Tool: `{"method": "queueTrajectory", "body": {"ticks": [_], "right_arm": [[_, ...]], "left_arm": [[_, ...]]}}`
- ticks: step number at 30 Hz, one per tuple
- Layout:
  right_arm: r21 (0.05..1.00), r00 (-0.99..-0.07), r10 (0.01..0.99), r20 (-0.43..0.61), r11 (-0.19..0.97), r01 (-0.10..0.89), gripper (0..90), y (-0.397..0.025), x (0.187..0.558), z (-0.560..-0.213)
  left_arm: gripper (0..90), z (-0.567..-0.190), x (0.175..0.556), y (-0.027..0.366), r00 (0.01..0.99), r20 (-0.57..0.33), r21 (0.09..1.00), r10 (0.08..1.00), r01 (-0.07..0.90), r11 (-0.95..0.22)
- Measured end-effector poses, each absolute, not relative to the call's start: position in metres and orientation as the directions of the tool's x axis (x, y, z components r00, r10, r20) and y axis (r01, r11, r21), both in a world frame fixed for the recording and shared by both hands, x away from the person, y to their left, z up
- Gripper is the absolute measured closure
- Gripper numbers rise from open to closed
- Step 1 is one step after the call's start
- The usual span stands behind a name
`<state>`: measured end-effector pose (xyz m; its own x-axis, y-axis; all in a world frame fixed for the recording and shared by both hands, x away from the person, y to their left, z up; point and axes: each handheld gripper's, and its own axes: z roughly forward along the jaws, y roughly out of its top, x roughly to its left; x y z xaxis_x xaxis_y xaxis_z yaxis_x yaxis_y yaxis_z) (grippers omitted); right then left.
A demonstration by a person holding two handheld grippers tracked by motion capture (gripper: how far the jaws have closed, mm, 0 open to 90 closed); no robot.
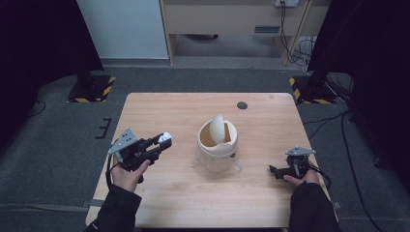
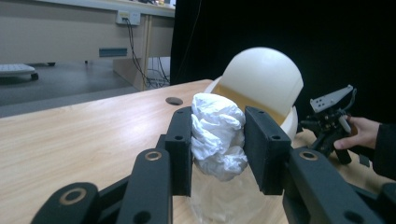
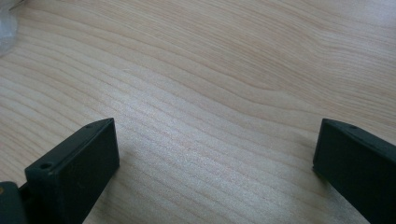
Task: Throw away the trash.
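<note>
A cream bin [image 1: 217, 146] with a tilted swing lid [image 1: 217, 128] stands in the middle of the wooden table [image 1: 159, 108]. Left of it, my left gripper [image 1: 164, 142] is shut on a crumpled white paper wad [image 1: 166, 137], held above the table. In the left gripper view the wad [image 2: 218, 134] sits squeezed between the two black jaws, with the bin's lid [image 2: 264, 77] just behind. My right gripper [image 1: 273, 170] rests low at the table's right side, right of the bin. Its jaws stand wide apart over bare wood [image 3: 210, 107] with nothing between them.
A small dark round hole [image 1: 242, 105] sits near the table's far edge. Clear plastic film [image 1: 238, 166] lies at the bin's base. Black stands with yellow-striped bases [image 1: 92, 89] flank the table on grey carpet. Cables [image 1: 300, 50] hang at the back right.
</note>
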<state>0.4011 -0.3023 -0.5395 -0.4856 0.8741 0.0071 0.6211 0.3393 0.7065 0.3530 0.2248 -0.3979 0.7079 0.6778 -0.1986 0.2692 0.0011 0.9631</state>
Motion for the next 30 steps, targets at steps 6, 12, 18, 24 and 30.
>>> {"method": "queueTrajectory", "body": {"ticks": [6,12,18,24,30], "right_arm": [[0.707,-0.486,0.874,0.005,0.341,0.620,0.5,-0.302,0.401,-0.540],[0.707,-0.486,0.874,0.005,0.340,0.620,0.5,-0.302,0.401,-0.540],[0.707,-0.486,0.874,0.007,0.339,0.620,0.5,-0.302,0.401,-0.540],[0.707,-0.486,0.874,0.007,0.340,0.621,0.5,-0.302,0.401,-0.540],[0.707,-0.486,0.874,0.006,0.340,0.620,0.5,-0.302,0.401,-0.540]], "left_arm": [[63.5,-0.393,0.363,0.214,0.718,-0.189,0.967,0.670,0.253,0.001],[63.6,-0.391,0.374,0.204,0.725,-0.187,0.969,0.663,0.247,0.003],[63.6,-0.394,0.382,0.194,0.732,-0.182,0.968,0.657,0.250,-0.011],[63.6,-0.396,0.388,0.185,0.739,-0.182,0.968,0.649,0.251,-0.015],[63.6,-0.400,0.394,0.176,0.747,-0.175,0.966,0.641,0.257,-0.036]]}}
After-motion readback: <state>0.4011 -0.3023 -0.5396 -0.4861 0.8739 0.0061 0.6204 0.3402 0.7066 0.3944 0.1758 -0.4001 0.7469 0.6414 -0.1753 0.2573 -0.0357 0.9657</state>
